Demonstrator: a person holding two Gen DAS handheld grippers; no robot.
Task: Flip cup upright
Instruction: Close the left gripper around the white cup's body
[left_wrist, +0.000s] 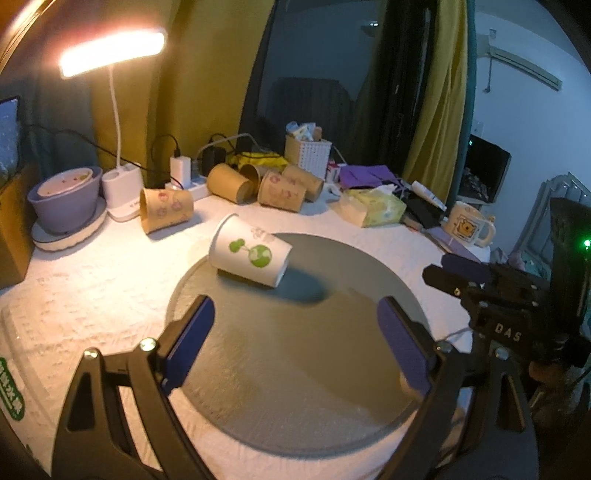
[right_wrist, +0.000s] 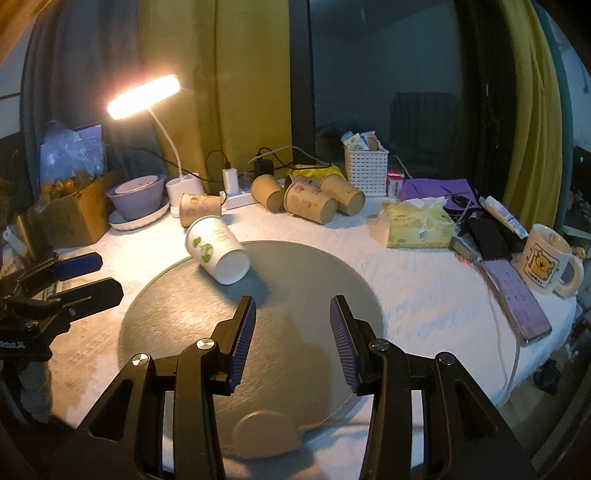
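White paper cup on its side, grey mat's upper left | step: approach | left tool, right tool both apart, empty | next: straddle cup wall, tip base down

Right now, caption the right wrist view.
White cup lies tipped on the grey mat, ahead of the open right gripper.

Ahead of the left gripper, whose pads are dark blue on black fingers, lies a white cup printed with green sprouts. It rests on a grey round mat over a white textured cloth. Beyond are tan cups with pink motifs.
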